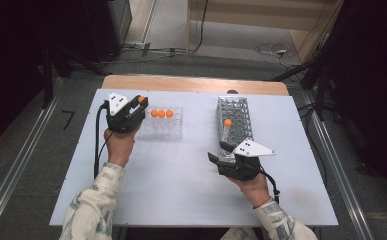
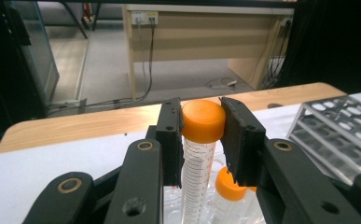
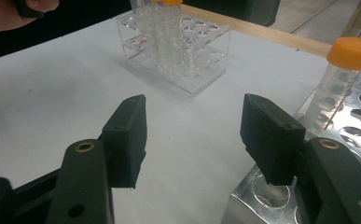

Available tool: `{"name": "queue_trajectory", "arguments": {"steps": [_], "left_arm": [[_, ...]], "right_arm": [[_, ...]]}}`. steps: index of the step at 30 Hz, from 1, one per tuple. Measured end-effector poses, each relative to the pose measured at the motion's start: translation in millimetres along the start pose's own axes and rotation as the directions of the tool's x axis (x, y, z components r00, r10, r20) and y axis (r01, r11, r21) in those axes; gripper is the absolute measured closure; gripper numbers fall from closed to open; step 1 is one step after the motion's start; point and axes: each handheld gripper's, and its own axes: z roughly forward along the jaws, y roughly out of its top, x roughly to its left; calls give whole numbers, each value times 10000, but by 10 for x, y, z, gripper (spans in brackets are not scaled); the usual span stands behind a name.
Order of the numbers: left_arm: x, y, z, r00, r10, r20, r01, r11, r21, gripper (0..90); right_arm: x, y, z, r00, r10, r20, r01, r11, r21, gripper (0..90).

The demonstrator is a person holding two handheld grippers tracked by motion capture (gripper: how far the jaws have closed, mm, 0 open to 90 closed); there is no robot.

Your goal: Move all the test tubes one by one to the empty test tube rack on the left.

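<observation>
White table (image 1: 181,190), grey floor around it. We see the left gripper (image 2: 201,135) clamped on an orange-capped tube (image 2: 202,122), upright just above the clear rack (image 1: 167,125) at 10 o'clock. Right gripper (image 3: 192,135) stands fairly wide, holding nothing, at the near end of the metal rack (image 1: 235,120) at 4 o'clock; one capped tube (image 3: 343,74) sits there

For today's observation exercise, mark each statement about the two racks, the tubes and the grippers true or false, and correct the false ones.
1. The left gripper grips an orange-capped tube by its cap. True.
2. The right gripper holds a tube. False: its jaws stand open with nothing between them.
3. The clear rack holds three orange-capped tubes. True.
4. The metal rack holds no tube. False: one capped tube stands in it.
</observation>
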Motion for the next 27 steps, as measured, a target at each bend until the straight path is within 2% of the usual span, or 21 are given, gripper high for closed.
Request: {"name": "queue_trajectory", "arguments": {"steps": [6,14,17,22,25,27], "left_arm": [[-50,-103,55,9996,263,-85,-260,9990,364,705],[-20,-249,101,10000,15,-95,-9,9980,627,695],[-25,-246,95,10000,-35,1,35,9981,608,606],[-23,-231,52,9999,-157,41,155,9987,492,546],[-45,-222,-17,9993,-361,42,360,9990,264,458],[-85,-228,-71,9990,-450,12,450,9989,155,366]], "right_arm": [[8,-2,6,10000,-22,-19,22,10000,19,390],[15,-12,26,10000,-45,-31,46,10000,72,391],[12,-12,27,10000,-35,-16,35,10000,91,391],[-8,-13,16,9999,24,131,-25,10000,34,391],[-63,-19,11,9991,119,399,-117,9999,-37,391],[-110,-28,10,9972,204,726,-202,9998,-37,393]]}}
